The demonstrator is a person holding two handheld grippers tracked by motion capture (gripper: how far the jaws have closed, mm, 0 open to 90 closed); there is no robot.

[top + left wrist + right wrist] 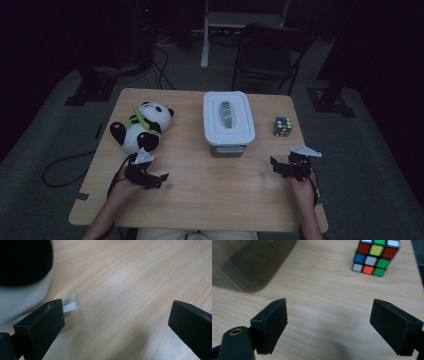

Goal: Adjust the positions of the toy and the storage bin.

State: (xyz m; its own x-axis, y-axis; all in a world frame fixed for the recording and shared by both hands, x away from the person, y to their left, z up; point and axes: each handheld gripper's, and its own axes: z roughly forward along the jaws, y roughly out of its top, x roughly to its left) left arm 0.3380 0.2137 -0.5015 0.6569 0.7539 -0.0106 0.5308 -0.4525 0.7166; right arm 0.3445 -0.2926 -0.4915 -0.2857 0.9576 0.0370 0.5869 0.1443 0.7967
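Left gripper (150,176): hovering with jaws spread, empty, just beside panda plush (141,127).
Right gripper (289,167): jaws spread, gripping nothing, near Rubik's cube (282,126).
Lidded box (228,121): sitting mid-table.

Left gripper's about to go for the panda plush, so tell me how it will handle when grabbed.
The panda plush looks soft and stuffed, so it will probably squash between the jaws and sag rather than stay stiff. It seems light for its bulk. Its rounded body lies on the wooden table, so a push may roll it instead of sliding it.

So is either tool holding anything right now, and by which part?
Nothing is held. The left tool and the right tool both stand open over bare table.
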